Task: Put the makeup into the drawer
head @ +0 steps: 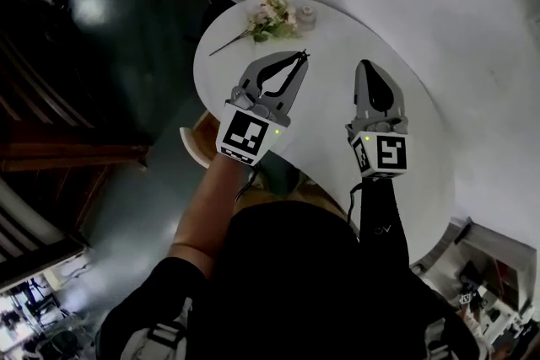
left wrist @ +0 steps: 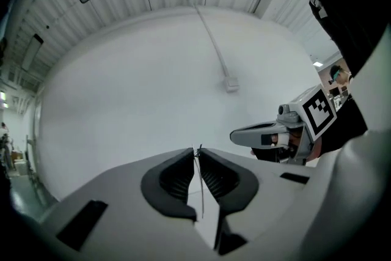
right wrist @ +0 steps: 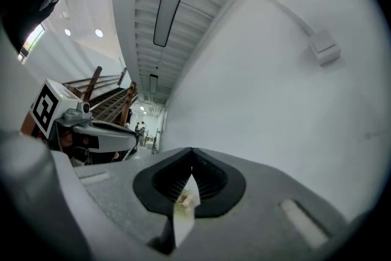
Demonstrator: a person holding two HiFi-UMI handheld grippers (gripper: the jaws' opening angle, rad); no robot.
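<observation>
My left tool (head: 300,56) and right tool (head: 365,65) hang clenched shut over the round white tabletop (head: 327,42). Flowers (head: 272,19) lie at its far edge, and dark floor (head: 126,38) lies to the left.

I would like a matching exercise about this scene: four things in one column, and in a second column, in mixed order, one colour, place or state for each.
Things:
1 flowers
2 table
3 left tool
4 right arm

Descriptions:
a shut
b white and round
c in a black sleeve
d at the table's far edge

Pairs: 1-d, 2-b, 3-a, 4-c
</observation>
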